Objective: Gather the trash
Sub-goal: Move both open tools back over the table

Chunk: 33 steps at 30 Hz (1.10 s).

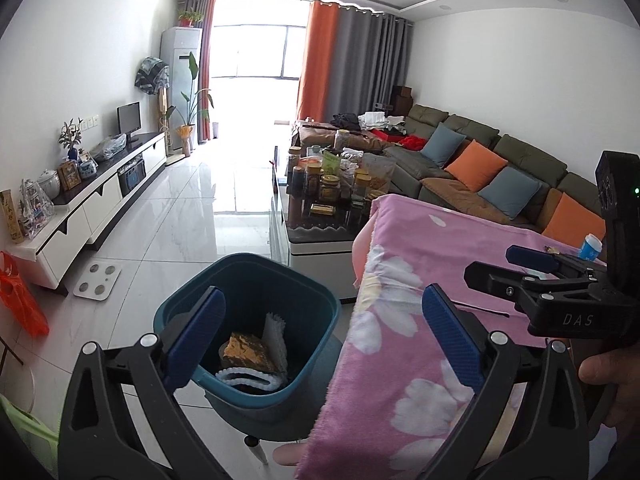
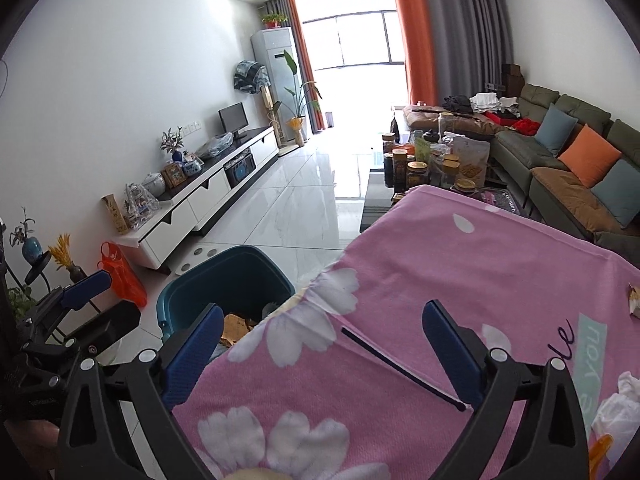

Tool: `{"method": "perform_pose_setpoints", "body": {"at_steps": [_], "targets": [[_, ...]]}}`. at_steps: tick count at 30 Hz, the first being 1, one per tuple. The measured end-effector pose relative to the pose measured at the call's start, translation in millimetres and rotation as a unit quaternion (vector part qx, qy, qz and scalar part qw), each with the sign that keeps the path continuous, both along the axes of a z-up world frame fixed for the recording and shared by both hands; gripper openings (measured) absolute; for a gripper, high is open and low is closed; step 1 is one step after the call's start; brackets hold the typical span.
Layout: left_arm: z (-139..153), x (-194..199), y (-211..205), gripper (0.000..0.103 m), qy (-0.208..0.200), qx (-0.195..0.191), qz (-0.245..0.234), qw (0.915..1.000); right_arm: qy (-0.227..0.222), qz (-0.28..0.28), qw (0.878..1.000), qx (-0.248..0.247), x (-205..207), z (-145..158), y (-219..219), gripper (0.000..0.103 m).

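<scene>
Blue-padded fingers (image 1: 196,332) of the left tool (image 1: 320,332) stand spread wide with nothing between them, held over the floor beside the bench. Just past them a teal bin (image 1: 248,280) stands on the white tiled floor (image 1: 180,232), against the left edge of the bench (image 2: 460,248), which is draped in a pink flowered cloth. Inside the bin lie a brown crumpled wrapper (image 1: 244,352), a white ridged piece of foam (image 1: 244,380) and a white serrated paper (image 1: 276,332).

Over the bench the right tool (image 2: 324,344) is also spread wide, gripping nothing. A thin dark stick (image 2: 400,368) lies on the cloth between its fingers, its near end close to the right-hand pad; whether it touches cannot be told. At the right edge of the bench sit a crumpled white tissue (image 2: 616,404), a small brown scrap (image 2: 634,300) and, at the near right corner, an orange bit (image 2: 598,448) only partly in view. From the left wrist view, a small blue and white cup (image 1: 591,246) stands on the bench beyond the right tool (image 1: 516,266).
</scene>
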State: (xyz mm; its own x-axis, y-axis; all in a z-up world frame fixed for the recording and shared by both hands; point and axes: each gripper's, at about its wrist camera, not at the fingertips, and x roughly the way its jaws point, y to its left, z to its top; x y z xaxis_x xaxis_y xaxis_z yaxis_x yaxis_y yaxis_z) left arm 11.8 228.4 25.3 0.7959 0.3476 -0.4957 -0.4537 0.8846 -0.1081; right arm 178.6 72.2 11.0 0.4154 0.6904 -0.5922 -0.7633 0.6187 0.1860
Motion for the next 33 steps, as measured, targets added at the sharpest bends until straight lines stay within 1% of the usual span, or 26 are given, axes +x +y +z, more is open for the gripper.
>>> {"method": "perform_pose_setpoints", "body": {"at_steps": [6,9,16,21,27,33], "targets": [[12.5,2.4,-34.6,0.097,-0.015,0.009,-0.032,0.9993,-0.008,-0.032,0.999,0.015,-8.2,1.4,-38.5,0.096],[16.4,3.2,-52.2,0.097,-0.022,0.004,-0.054,0.9983,-0.013,-0.049,0.999,0.020,-14.5,1.9,-56.5,0.096],[9.6,12.0,-81.9,0.097,-0.017,-0.004,-0.105,0.9943,-0.014,-0.105,0.994,0.021,-26.8,-4.1,-104.7,0.096],[7.1,17.1,-101.2,0.097,-0.015,-0.009,-0.143,0.9896,-0.015,-0.153,0.988,0.023,-35.9,-10.1,-150.4,0.096],[5.2,22.3,-130.6,0.097,-0.014,-0.001,-0.180,0.9835,-0.023,-0.205,0.978,0.022,-54.4,-12.7,-198.7,0.096],[1.6,28.2,-161.2,0.097,-0.009,0.011,-0.224,0.9745,-0.035,-0.255,0.966,0.017,-75.6,-19.0,-241.3,0.096]]}}
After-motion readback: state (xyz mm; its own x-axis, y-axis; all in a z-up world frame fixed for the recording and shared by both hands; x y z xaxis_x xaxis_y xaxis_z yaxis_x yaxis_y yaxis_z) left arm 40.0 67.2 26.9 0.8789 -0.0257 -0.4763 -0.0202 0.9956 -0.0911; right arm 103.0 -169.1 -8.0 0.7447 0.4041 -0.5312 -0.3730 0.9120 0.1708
